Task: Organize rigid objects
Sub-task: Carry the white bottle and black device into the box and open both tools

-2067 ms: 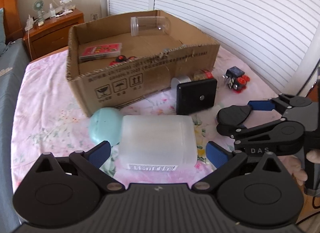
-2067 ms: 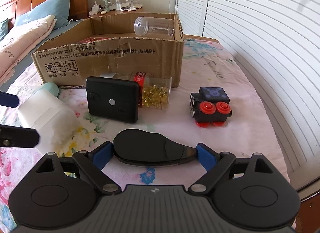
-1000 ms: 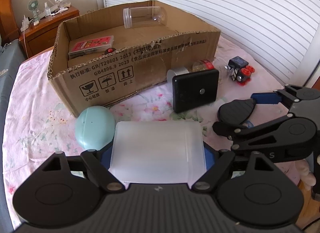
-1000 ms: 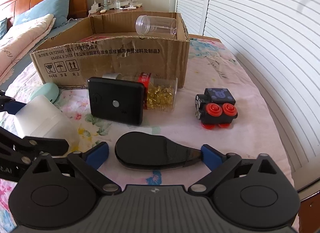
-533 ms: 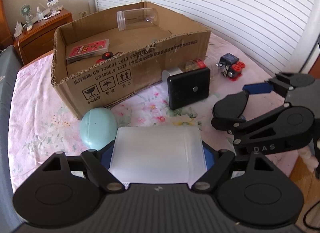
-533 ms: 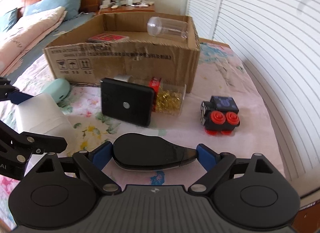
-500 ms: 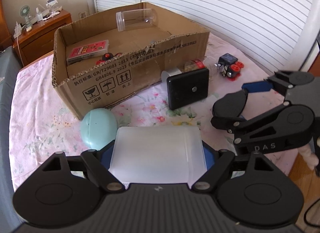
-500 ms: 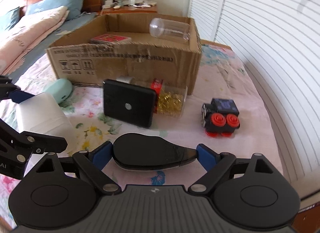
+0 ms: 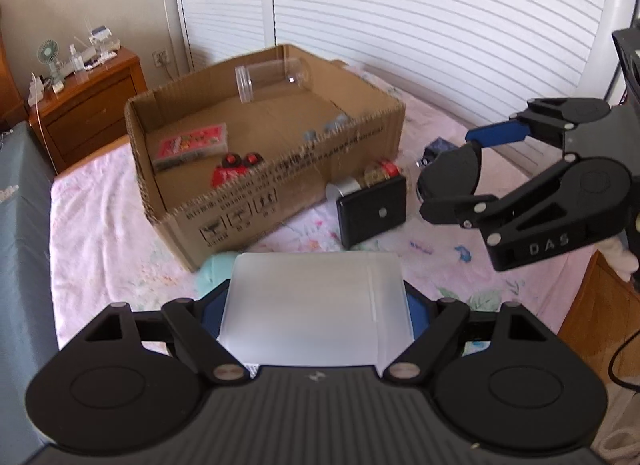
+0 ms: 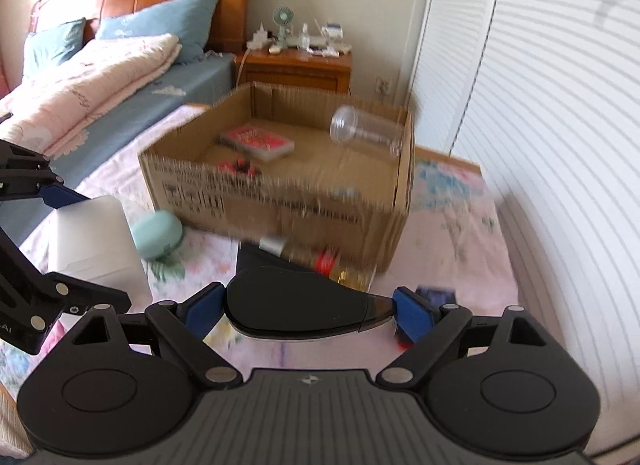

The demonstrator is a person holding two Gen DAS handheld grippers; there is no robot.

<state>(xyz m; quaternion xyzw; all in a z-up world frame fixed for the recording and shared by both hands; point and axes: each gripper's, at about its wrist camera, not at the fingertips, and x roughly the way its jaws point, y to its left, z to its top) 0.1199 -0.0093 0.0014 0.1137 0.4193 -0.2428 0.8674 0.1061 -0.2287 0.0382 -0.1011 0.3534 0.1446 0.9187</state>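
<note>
My left gripper (image 9: pixel 316 307) is shut on a frosted white plastic box (image 9: pixel 316 305), held above the floral bedspread in front of the open cardboard box (image 9: pixel 280 189). My right gripper (image 10: pixel 304 307) is shut on a flat black oval case (image 10: pixel 300 305), also lifted; it shows in the left wrist view (image 9: pixel 450 177). The cardboard box (image 10: pixel 280 201) holds a pink card pack (image 9: pixel 190 145), a red toy (image 9: pixel 234 169) and a clear jar (image 9: pixel 272 77) at its far rim.
On the bedspread lie a black square case (image 9: pixel 372 211), a jar of yellow pins (image 9: pixel 380 173), a teal egg-shaped object (image 10: pixel 158 235) and a dark toy car (image 10: pixel 434 297). A wooden nightstand (image 10: pixel 296 65) and a bed (image 10: pixel 100 93) stand behind.
Both grippers have risen with their loads, so the views now look down into the cardboard box. The left gripper closed on the white box about two seconds ago.
</note>
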